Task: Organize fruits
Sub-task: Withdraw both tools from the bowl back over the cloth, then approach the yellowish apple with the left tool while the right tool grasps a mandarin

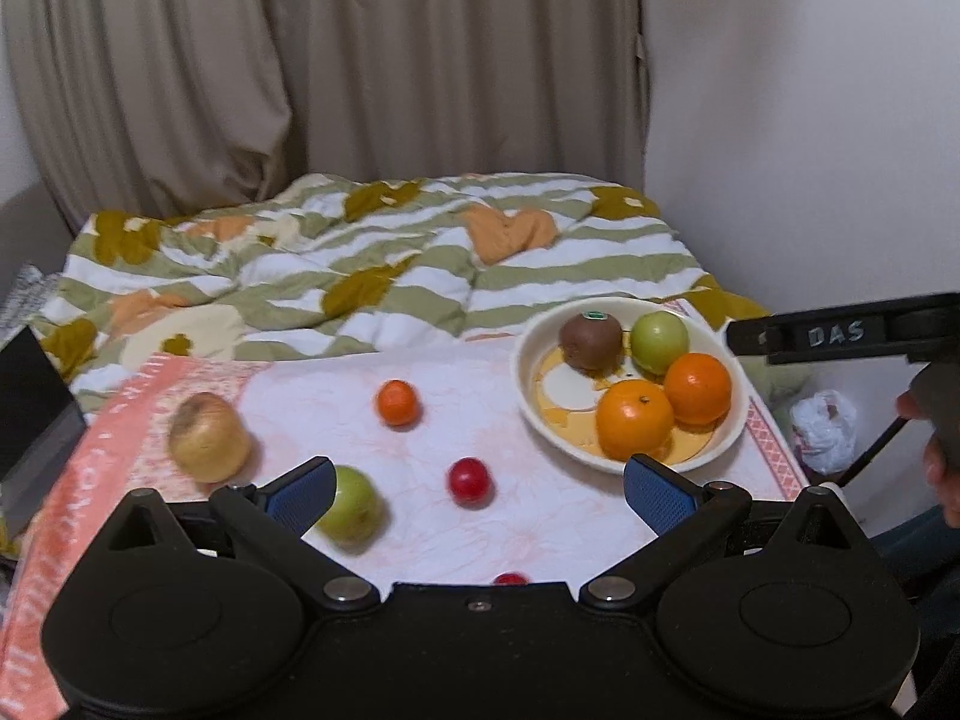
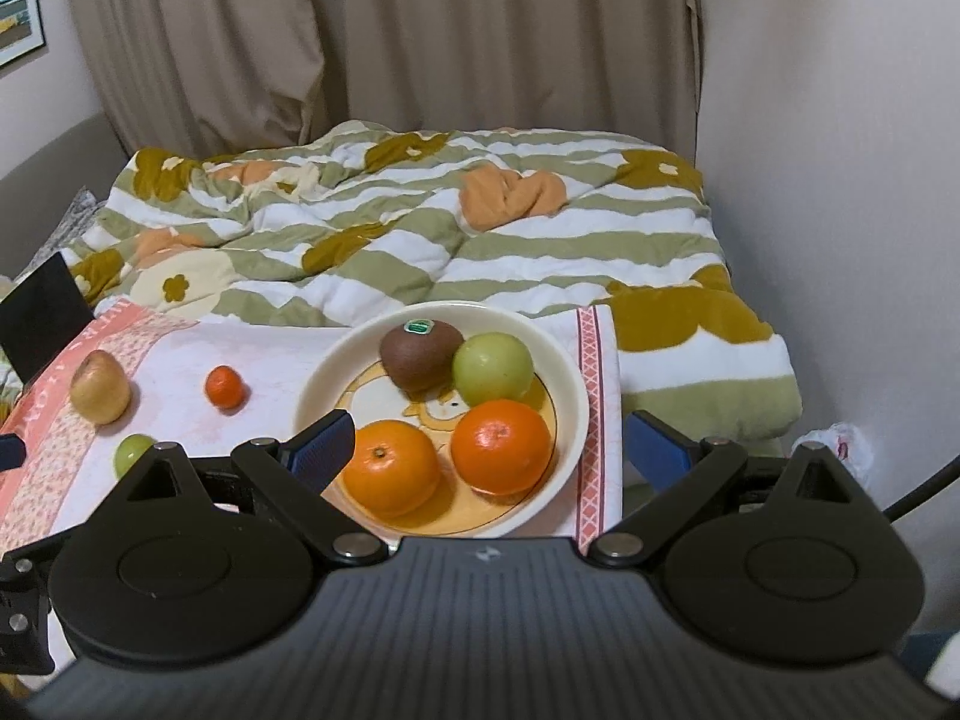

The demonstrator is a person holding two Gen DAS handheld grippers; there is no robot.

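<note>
Fruits, left to right on the tabletop: yellow apple (image 1: 209, 437), green apple (image 1: 351, 501), small tangerine (image 1: 396, 402), red plum (image 1: 471, 482); four sit in the plate (image 1: 741, 420). My left gripper (image 1: 477, 495) and right gripper (image 2: 489, 447) gape wide, empty. Between placements, I judge; next, a loose fruit.

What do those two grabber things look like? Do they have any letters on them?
Both are black plastic with round discs at the base and jointed arms. The left gripper and right gripper each end in blue ridged pads. In the left wrist view, the right gripper's side shows pale letters "DAS", and a black cable hangs below it.
</note>
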